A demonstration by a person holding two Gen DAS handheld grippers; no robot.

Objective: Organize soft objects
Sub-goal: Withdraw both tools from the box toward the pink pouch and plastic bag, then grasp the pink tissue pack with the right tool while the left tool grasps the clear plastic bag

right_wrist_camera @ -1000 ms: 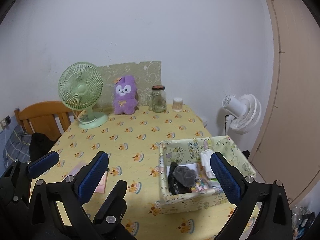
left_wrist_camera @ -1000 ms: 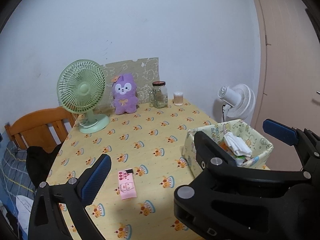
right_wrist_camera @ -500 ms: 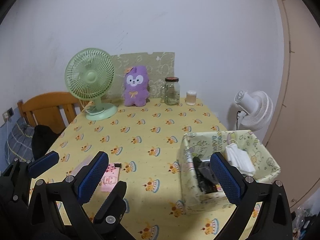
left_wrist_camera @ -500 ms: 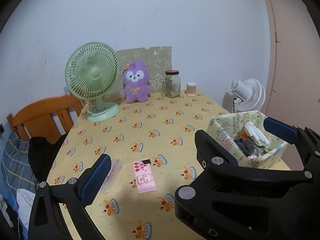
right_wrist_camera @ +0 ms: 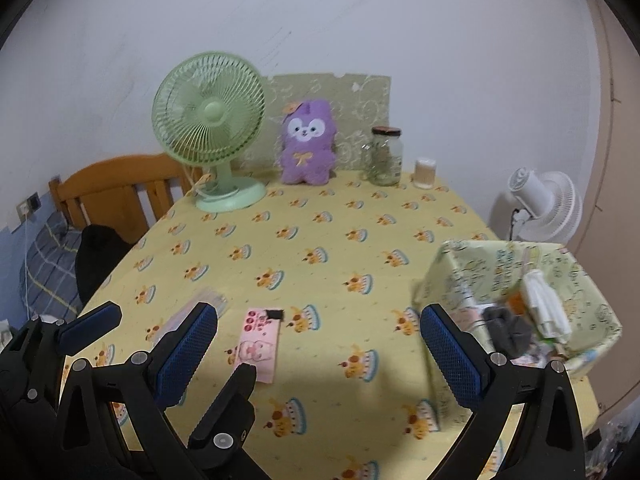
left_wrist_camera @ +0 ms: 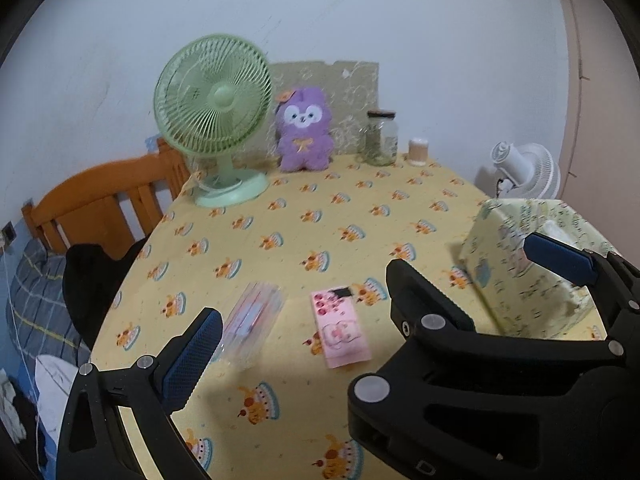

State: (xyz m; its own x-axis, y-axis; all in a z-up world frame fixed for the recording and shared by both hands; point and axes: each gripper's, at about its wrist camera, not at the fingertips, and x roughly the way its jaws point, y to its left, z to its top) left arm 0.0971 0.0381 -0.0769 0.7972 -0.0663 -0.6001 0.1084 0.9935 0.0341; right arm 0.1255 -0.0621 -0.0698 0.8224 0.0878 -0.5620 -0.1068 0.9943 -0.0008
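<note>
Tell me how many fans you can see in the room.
2. A green fan stands at the table's far left, beside the purple plush toy. A white fan stands off the table's right edge, by the wall. Others may be out of view.

Fabric bin contents hidden behind its wall (left view), motion-blurred

Both wrist views look from above the near edge of the surface toward the far wall, tilted slightly down, well back from it. Both share the green fan at upper left and the fabric box at right. The right view sits further right, looking into the box.
</note>
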